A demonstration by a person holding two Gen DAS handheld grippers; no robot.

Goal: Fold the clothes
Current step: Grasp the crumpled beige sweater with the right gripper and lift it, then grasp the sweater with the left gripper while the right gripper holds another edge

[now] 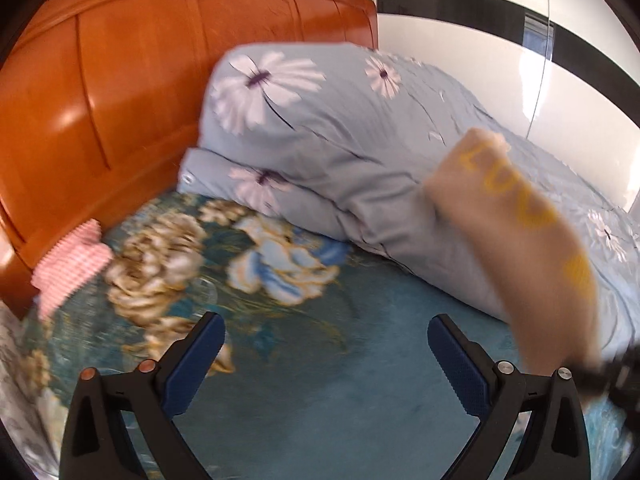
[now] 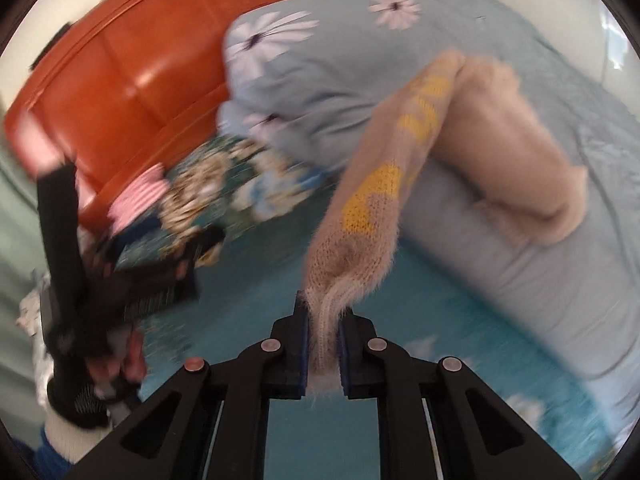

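A beige knitted sweater (image 2: 372, 200) with yellow lettering hangs stretched in the air over the bed. My right gripper (image 2: 323, 312) is shut on its ribbed edge. The rest of the sweater drapes onto the folded light-blue quilt (image 2: 500, 240). In the left wrist view the sweater (image 1: 520, 216) crosses the right side, blurred. My left gripper (image 1: 326, 340) is open and empty above the teal floral bedsheet (image 1: 320, 380), left of the sweater. The left gripper also shows blurred at the left of the right wrist view (image 2: 160, 264).
An orange wooden headboard (image 1: 120, 100) stands behind the bed. A folded pink ribbed cloth (image 1: 68, 268) lies against it at the left. The quilt with white flowers (image 1: 320, 132) is piled along the back. A white and black wall (image 1: 480, 20) is at the right.
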